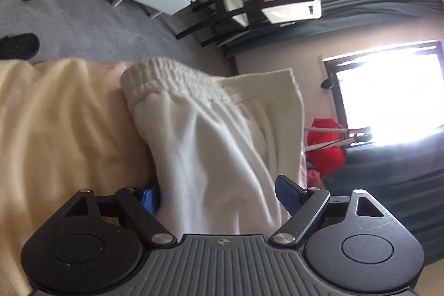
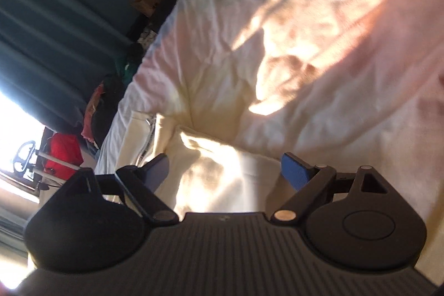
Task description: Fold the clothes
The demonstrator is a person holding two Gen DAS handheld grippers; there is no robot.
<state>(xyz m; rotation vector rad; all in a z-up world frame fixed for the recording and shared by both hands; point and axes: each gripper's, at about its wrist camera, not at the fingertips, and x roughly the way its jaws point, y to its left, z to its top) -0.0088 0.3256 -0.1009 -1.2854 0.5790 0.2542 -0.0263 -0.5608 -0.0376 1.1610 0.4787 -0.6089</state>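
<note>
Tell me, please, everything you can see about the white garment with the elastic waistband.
The white garment looks like soft knit cotton shorts or trousers. Its gathered elastic waistband points away from the camera. The cloth hangs in loose folds and lies on the cream bedding. It passes between the spread blue fingers of the left gripper, which are not closed on it.

A bed spread with a pale cream sheet (image 2: 319,52) carries the white garment (image 1: 216,135) lying on it.
</note>
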